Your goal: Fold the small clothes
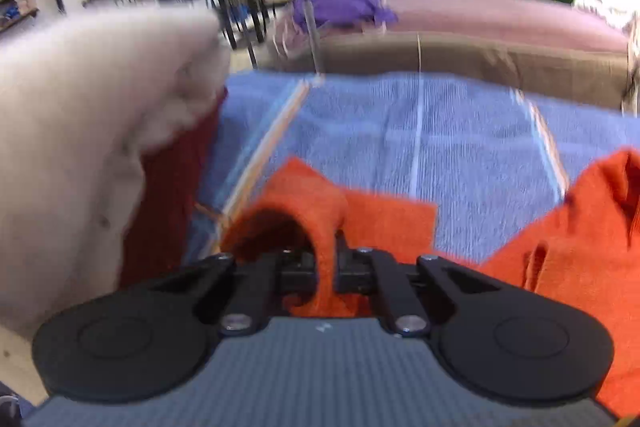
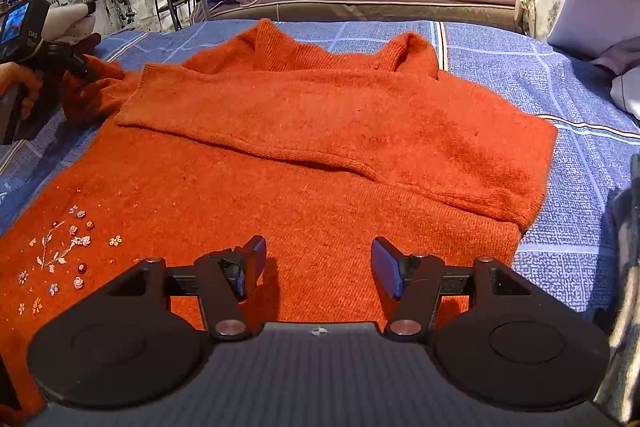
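The left gripper (image 1: pixel 325 267) pinched the orange sweater's cuff (image 1: pixel 320 211). Only the right wrist view showed the whole sweater (image 2: pixel 312 155) lying on the blue bedspread (image 2: pixel 560 147), right gripper (image 2: pixel 318 267) released above it.

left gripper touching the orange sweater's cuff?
Touching. The left wrist view shows the left gripper shut on the orange sweater's cuff, knit pinched between the jaws.

An orange sweater (image 2: pixel 304 155) lies flat on the blue checked bedspread (image 2: pixel 560 95) — one sleeve folded across its chest — with the right gripper (image 2: pixel 318 267) gaping just above its near hem.
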